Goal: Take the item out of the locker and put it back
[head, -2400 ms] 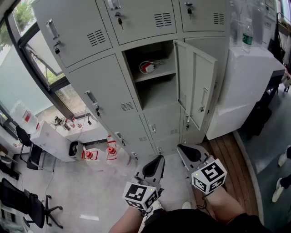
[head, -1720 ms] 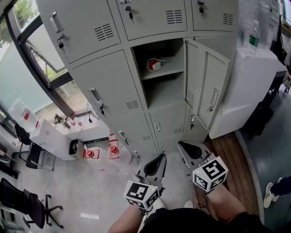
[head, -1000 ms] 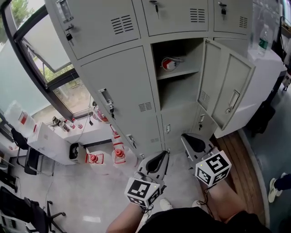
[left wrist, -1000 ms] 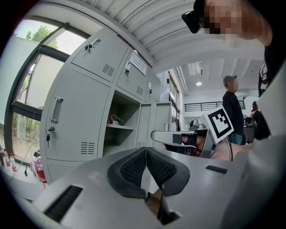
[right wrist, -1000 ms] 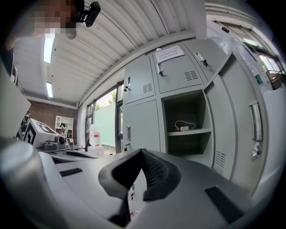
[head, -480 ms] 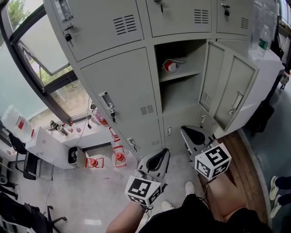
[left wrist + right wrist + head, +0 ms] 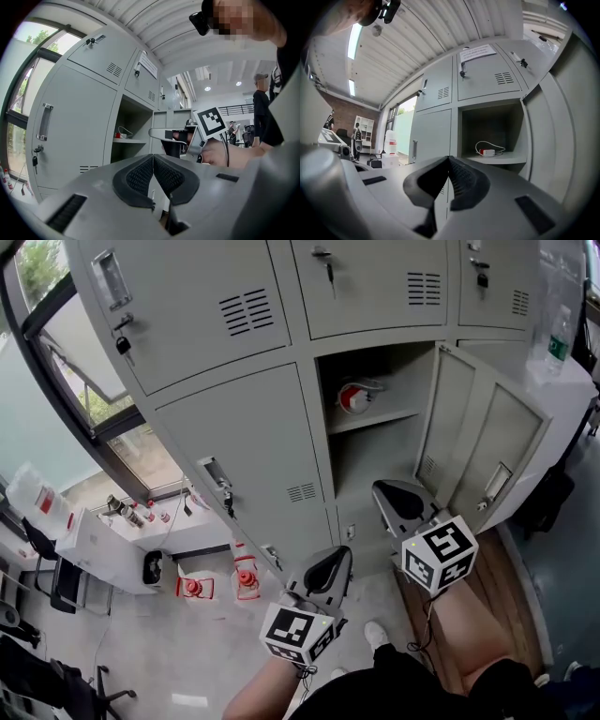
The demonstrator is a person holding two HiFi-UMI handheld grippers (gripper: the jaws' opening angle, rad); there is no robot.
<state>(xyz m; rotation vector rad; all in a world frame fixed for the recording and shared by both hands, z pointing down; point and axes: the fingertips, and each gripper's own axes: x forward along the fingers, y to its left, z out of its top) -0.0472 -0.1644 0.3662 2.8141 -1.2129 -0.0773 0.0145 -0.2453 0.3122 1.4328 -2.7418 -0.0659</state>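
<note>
The locker bank stands in front of me with one compartment open. Its door is swung out on the right, close beside my right claw. That door is my first worry: if I drift right while reaching in, the claw's marker cube could knock the door or catch its edge.

The shelf sits partway up the compartment. If I come in too low, I'd hit its front lip instead of clearing it.

My right claw is pressed fully shut with nothing in it, and so is my left claw, which hangs lower and nearer to me. The right one points at the opening but is well short of it. If I go in with the jaws together, I'd shove the item toward the back wall rather than grip it.

The item, a small red-and-white charger, lies on the shelf inside the locker. It looks light, so I expect it would skid at a glancing touch.

Its thin white cable loops loosely around it. If I pinch only the cable, the body would probably dangle and swing, and the loop could snag on the shelf edge as it comes out.
</note>
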